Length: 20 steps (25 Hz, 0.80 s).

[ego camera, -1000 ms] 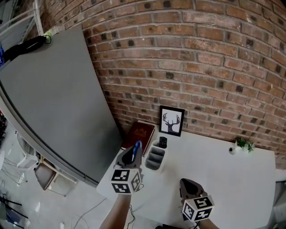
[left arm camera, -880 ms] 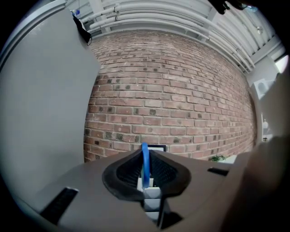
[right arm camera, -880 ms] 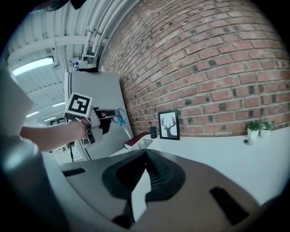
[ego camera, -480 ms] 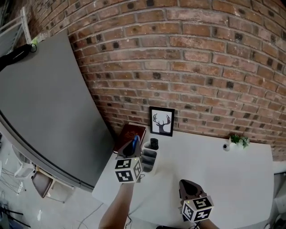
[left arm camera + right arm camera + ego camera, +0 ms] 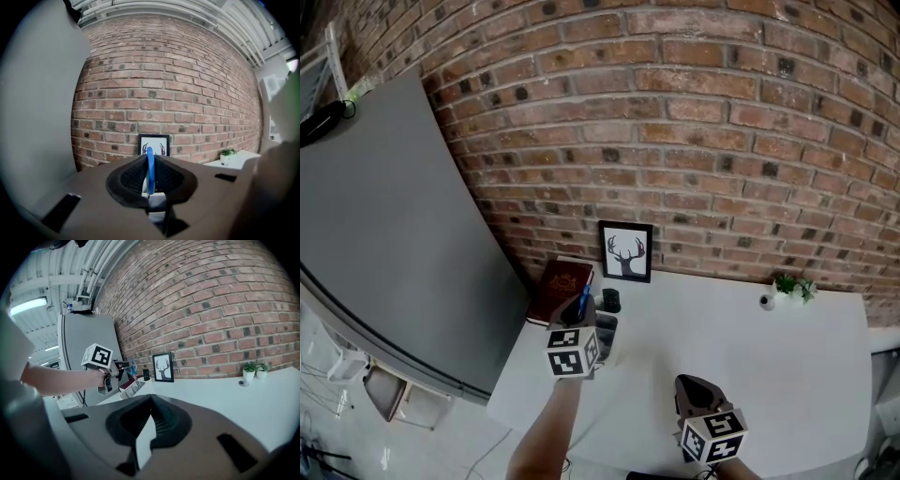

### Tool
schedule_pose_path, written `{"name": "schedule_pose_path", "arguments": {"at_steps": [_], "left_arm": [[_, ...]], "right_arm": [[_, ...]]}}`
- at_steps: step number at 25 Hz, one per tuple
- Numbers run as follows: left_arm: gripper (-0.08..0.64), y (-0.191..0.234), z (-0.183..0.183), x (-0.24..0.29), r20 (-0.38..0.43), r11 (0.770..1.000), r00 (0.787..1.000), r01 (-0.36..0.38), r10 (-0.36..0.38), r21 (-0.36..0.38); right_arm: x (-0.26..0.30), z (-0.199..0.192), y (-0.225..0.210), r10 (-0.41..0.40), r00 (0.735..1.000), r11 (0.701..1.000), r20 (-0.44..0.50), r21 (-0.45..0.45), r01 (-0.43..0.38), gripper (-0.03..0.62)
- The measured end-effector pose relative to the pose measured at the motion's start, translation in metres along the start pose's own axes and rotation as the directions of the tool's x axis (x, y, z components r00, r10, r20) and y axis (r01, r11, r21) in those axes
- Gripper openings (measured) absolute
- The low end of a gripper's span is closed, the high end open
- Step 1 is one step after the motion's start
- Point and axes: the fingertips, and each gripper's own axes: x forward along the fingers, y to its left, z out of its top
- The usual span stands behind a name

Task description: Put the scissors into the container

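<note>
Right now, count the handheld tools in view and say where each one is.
2. The left tool hangs above the grey container, shut on the blue-handled scissors. The right tool sits near the front edge of the table, shut, holding nothing.

Left gripper [image 5: 581, 311] clamping scissors [image 5: 150, 169], right gripper [image 5: 694, 384] closed
</note>
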Motion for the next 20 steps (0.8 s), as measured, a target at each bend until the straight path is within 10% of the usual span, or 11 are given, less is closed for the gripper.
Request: {"name": "schedule_pose_path", "arguments": {"at_steps": [20], "left_arm": [[0.043, 0.009, -0.053, 0.015, -0.144, 0.997, 0.989, 0.011, -0.021, -0.073]], "right_arm": [[0.006, -0.007, 0.003, 0.018, 0.999, 1.0, -0.03, 0.008, -0.018, 0.0]]}}
